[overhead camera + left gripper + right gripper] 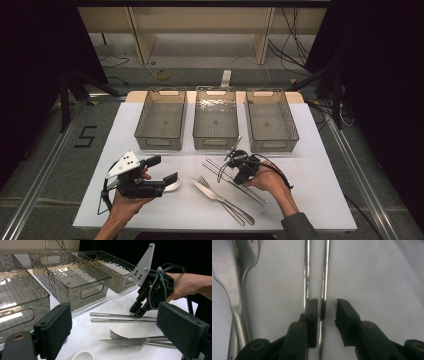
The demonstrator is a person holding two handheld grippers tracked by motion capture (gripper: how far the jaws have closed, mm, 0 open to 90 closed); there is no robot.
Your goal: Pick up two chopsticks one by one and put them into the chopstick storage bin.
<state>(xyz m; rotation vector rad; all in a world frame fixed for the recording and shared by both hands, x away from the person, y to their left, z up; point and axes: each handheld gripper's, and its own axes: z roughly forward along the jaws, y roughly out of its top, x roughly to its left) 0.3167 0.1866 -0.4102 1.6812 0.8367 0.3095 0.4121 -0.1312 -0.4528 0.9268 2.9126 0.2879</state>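
Note:
Two metal chopsticks lie side by side on the white table. My right gripper points down onto them, its jaws open. In the right gripper view the right chopstick runs between the jaws of my right gripper, close to the left pad and apart from the right one. The left chopstick passes just outside the left jaw. My left gripper is held open above the table at the left, with nothing between its jaws. A fork and a knife lie together left of the chopsticks.
Three clear, empty plastic bins stand in a row at the back. A small white rounded object lies under the left gripper. The table's front edge is near the person's forearms.

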